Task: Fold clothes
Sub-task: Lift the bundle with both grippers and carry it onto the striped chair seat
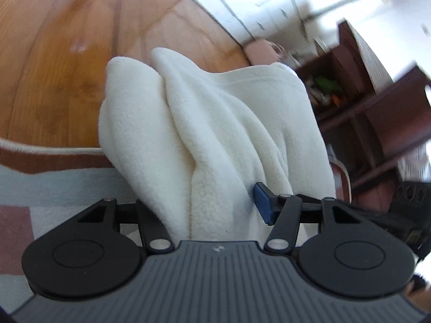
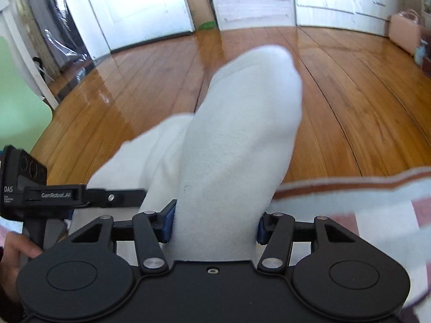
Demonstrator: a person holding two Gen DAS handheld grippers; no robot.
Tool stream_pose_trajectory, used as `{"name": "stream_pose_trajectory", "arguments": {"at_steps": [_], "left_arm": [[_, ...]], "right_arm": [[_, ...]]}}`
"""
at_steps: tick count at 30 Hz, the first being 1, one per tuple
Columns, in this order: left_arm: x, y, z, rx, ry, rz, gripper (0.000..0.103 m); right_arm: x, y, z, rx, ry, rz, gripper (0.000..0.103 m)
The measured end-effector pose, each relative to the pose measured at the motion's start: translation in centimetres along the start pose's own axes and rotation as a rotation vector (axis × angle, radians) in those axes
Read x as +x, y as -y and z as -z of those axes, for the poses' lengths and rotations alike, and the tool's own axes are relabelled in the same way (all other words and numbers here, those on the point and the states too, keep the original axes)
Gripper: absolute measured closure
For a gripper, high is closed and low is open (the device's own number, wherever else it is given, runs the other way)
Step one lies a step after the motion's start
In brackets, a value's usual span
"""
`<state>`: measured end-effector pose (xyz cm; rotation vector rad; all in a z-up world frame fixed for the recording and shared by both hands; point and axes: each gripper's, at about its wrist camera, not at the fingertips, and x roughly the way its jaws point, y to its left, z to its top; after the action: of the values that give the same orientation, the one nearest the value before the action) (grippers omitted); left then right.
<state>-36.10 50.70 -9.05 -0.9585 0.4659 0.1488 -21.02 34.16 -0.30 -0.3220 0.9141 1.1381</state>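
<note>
Soft cream fleece garment (image 1: 215, 123), bunched

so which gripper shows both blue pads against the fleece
The right gripper: blue pads flank the white fleece on both sides. The left gripper shows only one.

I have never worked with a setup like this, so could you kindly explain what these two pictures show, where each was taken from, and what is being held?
There is no robot arm here: a person holds a two-finger gripper in each hand, and each gripper carries a wide-angle camera looking forward along its fingers. That lens bends the room's straight lines.

One picture comes from the left gripper, the other from the right gripper. The black shapes at the bottom of each are the gripper's own body.

Both grippers are shut on a white fleece garment, which bunches up in front of each camera. Below lie a patterned rug and a wooden floor. In the right view, the left gripper appears at the left edge.
</note>
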Motion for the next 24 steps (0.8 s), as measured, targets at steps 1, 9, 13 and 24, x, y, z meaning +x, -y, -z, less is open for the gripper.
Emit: {"name": "stream_pose_trajectory", "arguments": {"at_steps": [1,9,13,24], "left_arm": [[0.2,0.7,0.1,0.03,-0.005,-0.002,0.048],[2.8,3.5,0.6,0.089,-0.062,0.149,0.048],[3.8,4.5,1.3,0.15,-0.108,0.242,0.048],[10.1,10.0,3.5,0.395,-0.303,0.207,0.049]], "right_arm": [[-0.6,-0.2,0.1,-0.015,-0.01,0.004,0.044],[-6.7,2.2,-0.5,-0.119,-0.032,0.012,0.046],[-8.7,3.6,0.2,-0.1,-0.025,-0.015,0.046],[-10.3,12.2,9.2,0.042,-0.02,-0.107,0.047]]}}
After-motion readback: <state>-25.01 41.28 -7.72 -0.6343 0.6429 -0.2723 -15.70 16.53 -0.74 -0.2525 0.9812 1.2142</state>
